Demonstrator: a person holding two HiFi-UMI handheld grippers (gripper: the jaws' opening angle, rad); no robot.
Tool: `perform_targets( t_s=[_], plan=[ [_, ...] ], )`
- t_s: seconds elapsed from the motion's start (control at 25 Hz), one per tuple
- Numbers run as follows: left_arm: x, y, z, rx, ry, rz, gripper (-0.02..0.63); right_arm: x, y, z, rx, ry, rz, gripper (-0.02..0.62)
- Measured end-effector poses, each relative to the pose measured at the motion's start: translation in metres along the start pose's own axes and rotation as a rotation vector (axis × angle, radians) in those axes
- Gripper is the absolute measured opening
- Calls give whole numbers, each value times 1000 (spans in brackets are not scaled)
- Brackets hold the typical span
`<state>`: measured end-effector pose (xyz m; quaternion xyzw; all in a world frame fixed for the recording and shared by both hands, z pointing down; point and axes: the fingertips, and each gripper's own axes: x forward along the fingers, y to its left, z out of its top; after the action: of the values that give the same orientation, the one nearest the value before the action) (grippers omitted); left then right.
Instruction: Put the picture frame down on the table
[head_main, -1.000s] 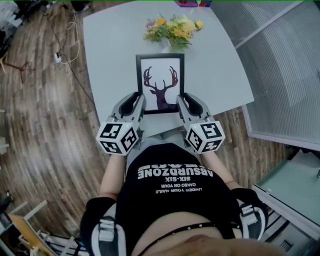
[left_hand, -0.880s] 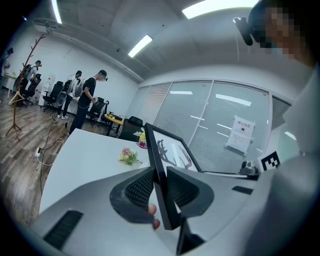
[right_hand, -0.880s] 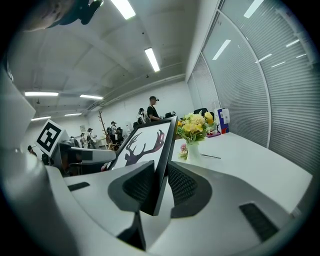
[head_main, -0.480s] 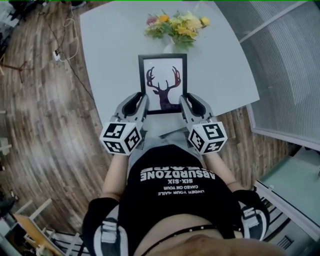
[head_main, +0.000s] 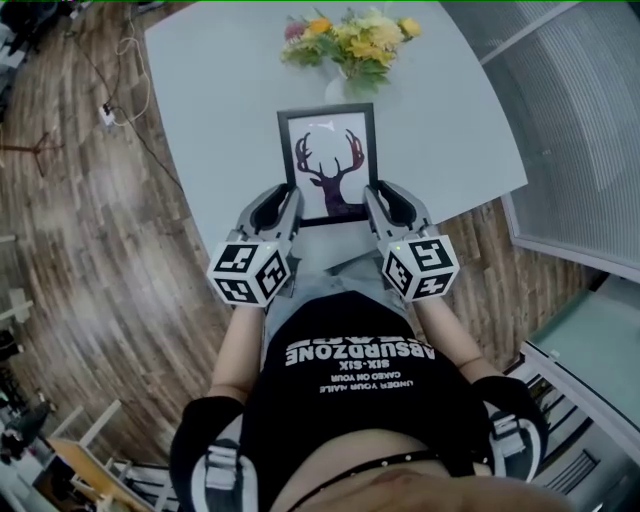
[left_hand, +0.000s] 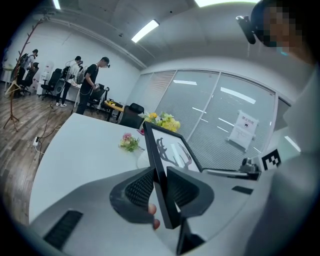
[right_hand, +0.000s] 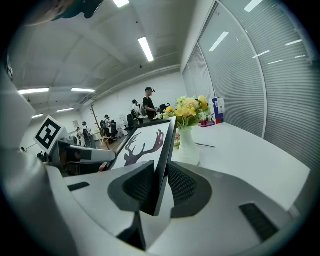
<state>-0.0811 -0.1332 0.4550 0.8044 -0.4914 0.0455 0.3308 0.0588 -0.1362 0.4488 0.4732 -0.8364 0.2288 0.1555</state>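
The picture frame (head_main: 328, 160), a deer-head print inside a black border, is held over the near part of the white tabletop (head_main: 220, 110), with its printed face turned up toward the head camera. It is gripped at both sides near its lower corners. The left tool (left_hand: 159, 186) is closed on the left border and the right tool (right_hand: 161, 186) on the right border, with ribbed pads pressed on front and back. Whether the bottom edge touches the tabletop cannot be told. Just beyond the top edge, a vase of flowers (head_main: 345, 45) is standing.

To do this step well, both tools should be lowered together and kept level, so that the frame is not twisted. The frame should be laid toward the person, away from the vase. The jaws should be opened only once the frame is fully carried by the tabletop.
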Motion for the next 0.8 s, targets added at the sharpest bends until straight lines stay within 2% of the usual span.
perform_targets(
  t_s=[0.8],
  plan=[
    [53,33,-53,-44,158,20,92,41,-34,-54,22,145,-61,98]
  ],
)
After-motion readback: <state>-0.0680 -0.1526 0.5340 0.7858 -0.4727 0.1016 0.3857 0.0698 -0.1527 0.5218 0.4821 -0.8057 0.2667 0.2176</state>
